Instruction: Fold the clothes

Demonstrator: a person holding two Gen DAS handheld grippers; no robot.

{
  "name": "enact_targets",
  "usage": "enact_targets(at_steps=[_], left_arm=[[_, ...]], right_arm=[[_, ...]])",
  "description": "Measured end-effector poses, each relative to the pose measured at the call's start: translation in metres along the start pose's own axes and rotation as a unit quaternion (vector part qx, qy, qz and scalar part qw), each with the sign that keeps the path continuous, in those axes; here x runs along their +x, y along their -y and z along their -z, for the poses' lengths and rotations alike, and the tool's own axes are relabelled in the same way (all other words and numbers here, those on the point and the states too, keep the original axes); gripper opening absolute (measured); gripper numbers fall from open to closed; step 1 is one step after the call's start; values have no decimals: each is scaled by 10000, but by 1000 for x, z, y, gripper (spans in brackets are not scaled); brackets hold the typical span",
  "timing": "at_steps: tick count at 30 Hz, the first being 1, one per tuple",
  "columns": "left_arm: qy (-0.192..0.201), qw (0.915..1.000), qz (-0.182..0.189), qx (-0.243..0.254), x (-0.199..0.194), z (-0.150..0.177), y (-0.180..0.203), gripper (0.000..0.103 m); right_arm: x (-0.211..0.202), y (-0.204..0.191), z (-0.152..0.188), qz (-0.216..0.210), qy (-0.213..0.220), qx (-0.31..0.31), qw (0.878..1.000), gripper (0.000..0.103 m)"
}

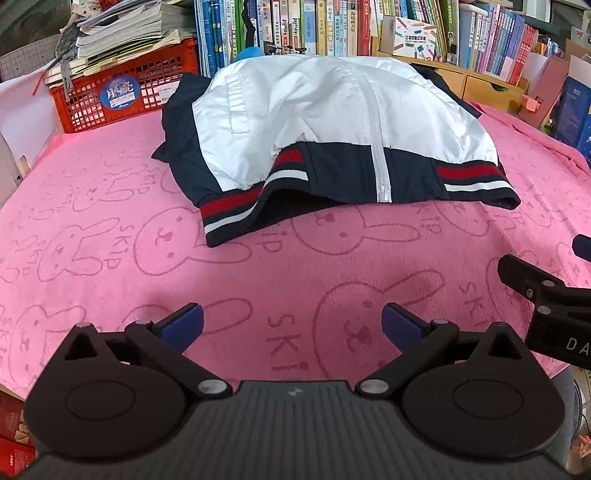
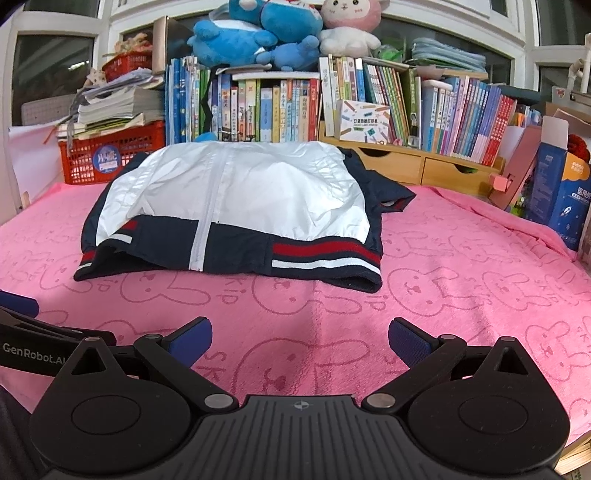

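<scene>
A white and navy jacket with red and white striped hem lies in a folded bundle on the pink rabbit-print towel, zipper facing me. It also shows in the right wrist view. My left gripper is open and empty, hovering over the towel a short way in front of the jacket's hem. My right gripper is open and empty, also short of the hem. Each gripper shows at the edge of the other's view: the right one, the left one.
A red plastic crate with stacked papers stands at the back left. A row of books and a wooden drawer unit line the back. Plush toys sit on top. Boxes stand at the right edge.
</scene>
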State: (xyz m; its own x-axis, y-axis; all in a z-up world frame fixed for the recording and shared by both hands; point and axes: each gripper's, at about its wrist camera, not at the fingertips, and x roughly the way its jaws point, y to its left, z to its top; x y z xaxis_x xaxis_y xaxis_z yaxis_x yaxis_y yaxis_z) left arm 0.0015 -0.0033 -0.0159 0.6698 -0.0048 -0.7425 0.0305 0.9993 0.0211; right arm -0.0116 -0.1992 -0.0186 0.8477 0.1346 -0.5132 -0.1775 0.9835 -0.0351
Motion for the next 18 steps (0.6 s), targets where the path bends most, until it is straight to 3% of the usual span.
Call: enact_targets(at_steps=[18], left_arm=[[-75,10000,16,22,1,3,3,103]], right_arm=[[0,-3,1,-48,-49,-34,10000,103]])
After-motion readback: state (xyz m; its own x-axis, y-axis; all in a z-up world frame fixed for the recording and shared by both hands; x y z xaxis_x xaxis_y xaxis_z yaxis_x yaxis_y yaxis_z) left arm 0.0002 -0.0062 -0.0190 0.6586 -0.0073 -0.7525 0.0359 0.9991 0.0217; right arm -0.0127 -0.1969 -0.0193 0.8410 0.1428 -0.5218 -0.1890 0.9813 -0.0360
